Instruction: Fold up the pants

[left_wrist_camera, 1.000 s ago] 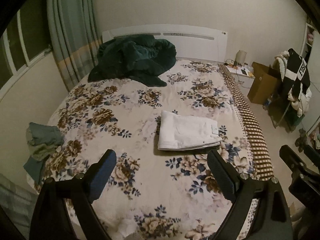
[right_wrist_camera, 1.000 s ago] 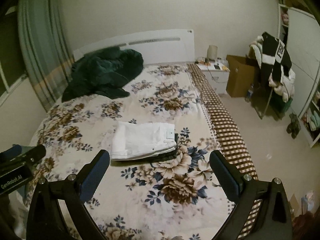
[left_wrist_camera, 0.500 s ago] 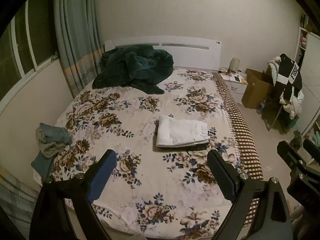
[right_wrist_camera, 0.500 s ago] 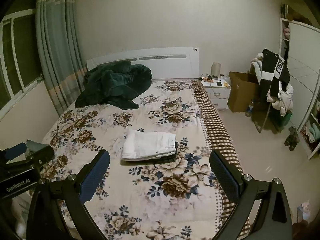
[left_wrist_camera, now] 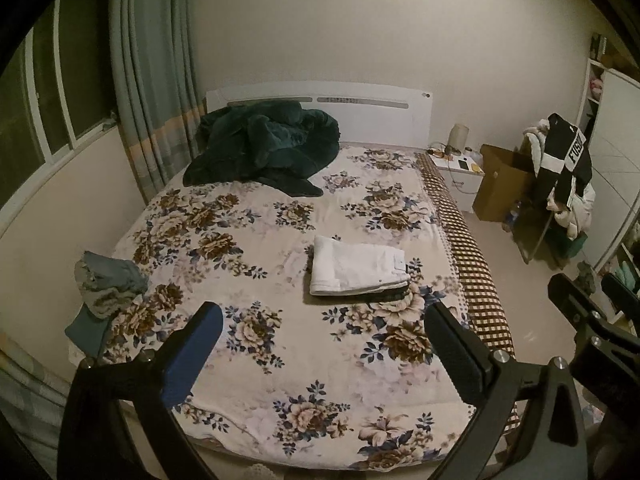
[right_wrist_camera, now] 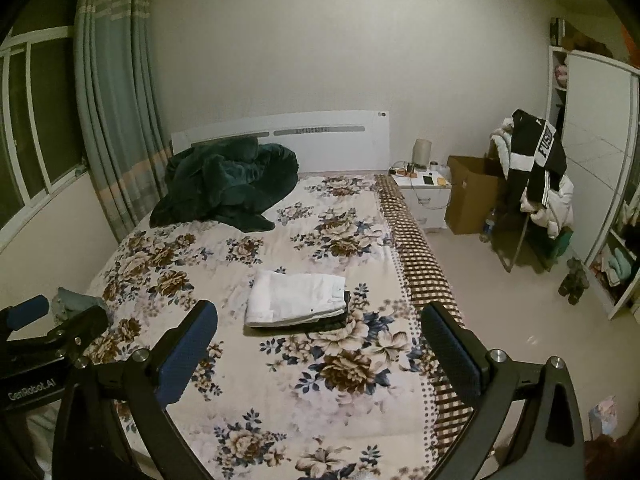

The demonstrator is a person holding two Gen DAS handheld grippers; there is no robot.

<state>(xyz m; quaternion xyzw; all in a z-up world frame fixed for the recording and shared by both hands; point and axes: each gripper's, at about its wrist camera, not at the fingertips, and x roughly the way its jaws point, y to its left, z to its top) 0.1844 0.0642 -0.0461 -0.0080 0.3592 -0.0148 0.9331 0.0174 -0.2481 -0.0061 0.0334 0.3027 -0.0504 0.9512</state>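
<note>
White pants (left_wrist_camera: 358,270) lie folded in a neat rectangle on the floral bedspread (left_wrist_camera: 256,240), on top of a dark folded garment; they also show in the right wrist view (right_wrist_camera: 294,299). My left gripper (left_wrist_camera: 322,316) is open and empty, held well back from the bed's foot. My right gripper (right_wrist_camera: 320,318) is open and empty too, at a similar distance. The right gripper shows at the right edge of the left wrist view (left_wrist_camera: 592,320), and the left gripper at the left edge of the right wrist view (right_wrist_camera: 44,332).
A dark green blanket (left_wrist_camera: 264,144) is heaped by the headboard. Crumpled grey-blue clothes (left_wrist_camera: 106,280) sit at the bed's left edge. A nightstand (right_wrist_camera: 426,194), a cardboard box (right_wrist_camera: 472,194), a chair with clothes (right_wrist_camera: 536,176) and a wardrobe (right_wrist_camera: 596,152) stand on the right.
Both grippers have pulled back and up from the bed, so the folded pants look smaller and the whole bed is in view. The pants have not moved.
</note>
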